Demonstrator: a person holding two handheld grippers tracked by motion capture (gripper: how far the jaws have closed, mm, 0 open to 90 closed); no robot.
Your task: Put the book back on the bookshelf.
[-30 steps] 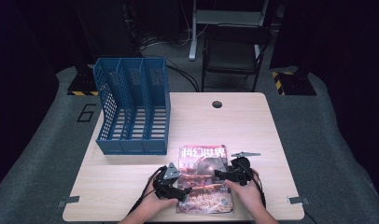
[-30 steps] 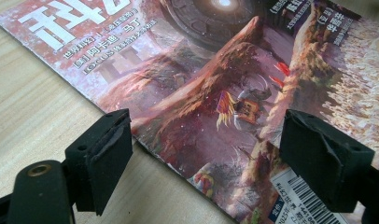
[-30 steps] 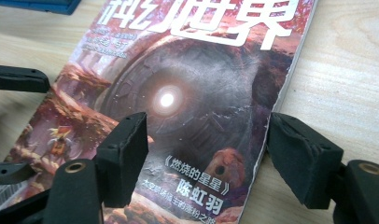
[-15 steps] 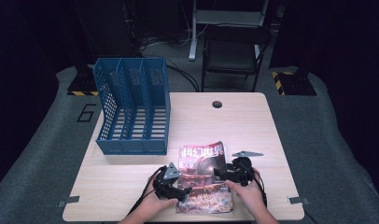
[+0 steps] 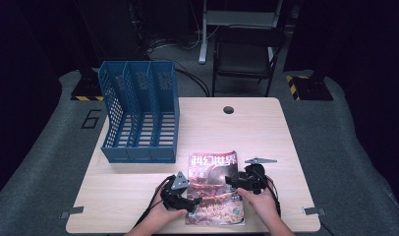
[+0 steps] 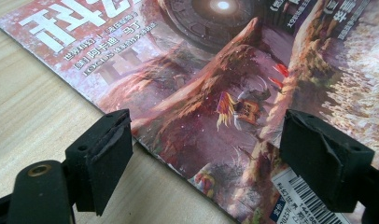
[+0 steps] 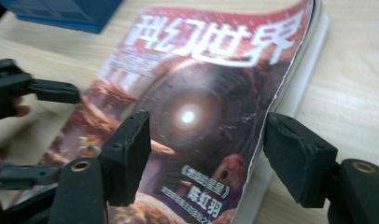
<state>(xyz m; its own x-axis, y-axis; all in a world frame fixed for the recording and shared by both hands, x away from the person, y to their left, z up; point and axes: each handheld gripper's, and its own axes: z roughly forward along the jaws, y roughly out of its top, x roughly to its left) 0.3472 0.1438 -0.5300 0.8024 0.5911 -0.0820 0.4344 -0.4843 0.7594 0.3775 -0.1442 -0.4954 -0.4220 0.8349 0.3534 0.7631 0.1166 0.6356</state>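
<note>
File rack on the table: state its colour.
The file rack is blue, seen best in the high view.

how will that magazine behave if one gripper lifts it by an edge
The magazine will probably flop: its cover already curls up from the pages near the right hand-held gripper. The glossy cover, with glare on it, may slip between pads. Lying flat on the table, it should slide rather than roll or tip.
</note>
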